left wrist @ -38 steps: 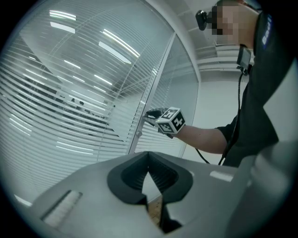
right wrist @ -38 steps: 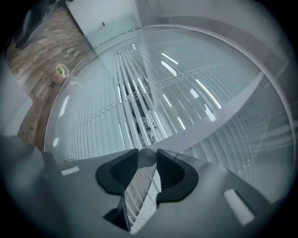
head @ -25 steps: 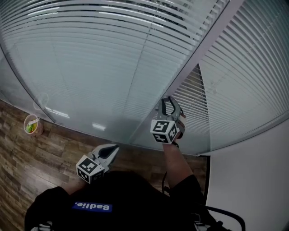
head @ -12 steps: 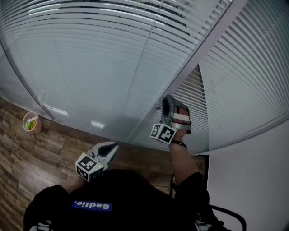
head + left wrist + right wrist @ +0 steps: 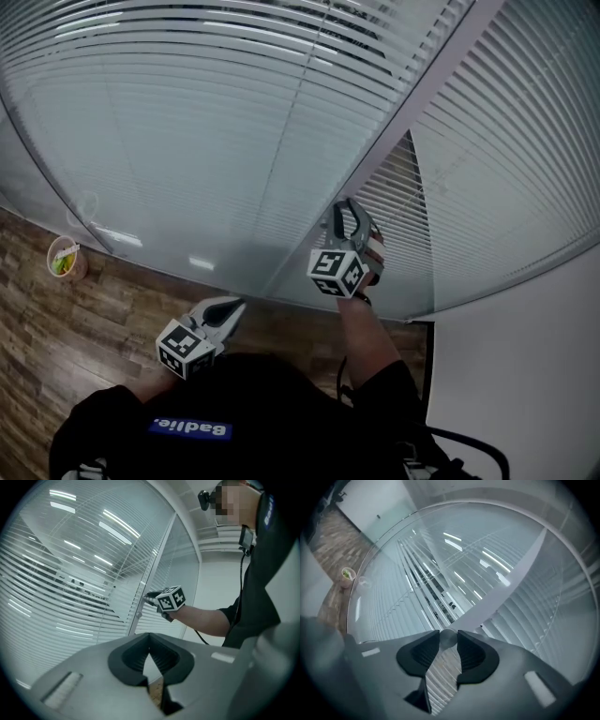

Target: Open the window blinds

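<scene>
Closed white slat blinds [image 5: 234, 141] sit behind glass panels split by a pale frame bar [image 5: 412, 112]. My right gripper [image 5: 352, 220] is held up against that bar and is shut on a small round grey knob [image 5: 448, 637] that sits between its jaw tips [image 5: 449, 641]. From the left gripper view the right gripper [image 5: 149, 595] shows at the bar, marker cube toward me. My left gripper [image 5: 230, 309] hangs low and left of it, pointing at the glass, shut with nothing in it [image 5: 150, 652].
A wood floor [image 5: 56, 328] runs along the foot of the glass, with a small cup [image 5: 64, 258] of something green standing at the left. A white wall [image 5: 506, 375] closes the right side. The person's dark sleeve and body fill the bottom of the head view.
The right gripper rolled to one side on the knob half a second ago and has rolled back. The left gripper has stayed put.
</scene>
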Action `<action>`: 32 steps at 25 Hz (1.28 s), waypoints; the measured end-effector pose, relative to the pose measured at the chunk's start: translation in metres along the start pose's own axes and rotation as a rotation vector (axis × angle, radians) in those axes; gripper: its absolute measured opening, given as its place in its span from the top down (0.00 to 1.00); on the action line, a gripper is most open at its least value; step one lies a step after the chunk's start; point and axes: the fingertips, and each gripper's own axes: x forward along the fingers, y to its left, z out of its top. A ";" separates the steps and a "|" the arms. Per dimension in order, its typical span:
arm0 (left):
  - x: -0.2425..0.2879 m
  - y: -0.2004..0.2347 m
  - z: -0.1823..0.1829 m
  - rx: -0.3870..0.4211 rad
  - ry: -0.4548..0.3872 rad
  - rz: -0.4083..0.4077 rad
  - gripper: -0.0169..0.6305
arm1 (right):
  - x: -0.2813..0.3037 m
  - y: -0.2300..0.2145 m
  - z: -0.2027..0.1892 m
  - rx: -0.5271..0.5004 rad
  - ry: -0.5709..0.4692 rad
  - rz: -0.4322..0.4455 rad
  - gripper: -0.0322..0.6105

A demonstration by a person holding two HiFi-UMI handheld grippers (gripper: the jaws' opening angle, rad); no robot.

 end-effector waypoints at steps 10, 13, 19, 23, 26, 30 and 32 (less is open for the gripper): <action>0.003 0.001 -0.001 -0.006 0.006 -0.005 0.97 | 0.001 -0.005 -0.001 0.296 -0.013 0.001 0.76; 0.005 0.001 -0.001 -0.005 0.008 -0.007 0.97 | 0.002 -0.007 -0.002 0.386 -0.022 0.011 0.76; 0.012 0.003 0.001 -0.002 0.009 -0.013 0.97 | 0.007 -0.010 -0.006 0.481 -0.027 0.041 0.76; 0.012 0.002 0.001 -0.001 0.008 -0.019 0.97 | 0.006 -0.009 -0.005 0.448 -0.024 0.038 0.76; 0.013 0.002 0.000 -0.001 0.008 -0.020 0.97 | 0.006 -0.009 -0.005 0.420 -0.021 0.034 0.76; 0.013 0.002 0.000 -0.001 0.009 -0.020 0.97 | 0.006 -0.007 -0.005 0.330 -0.004 0.018 0.76; 0.012 0.002 0.000 -0.002 0.008 -0.019 0.97 | 0.007 -0.006 -0.005 0.232 0.009 0.006 0.76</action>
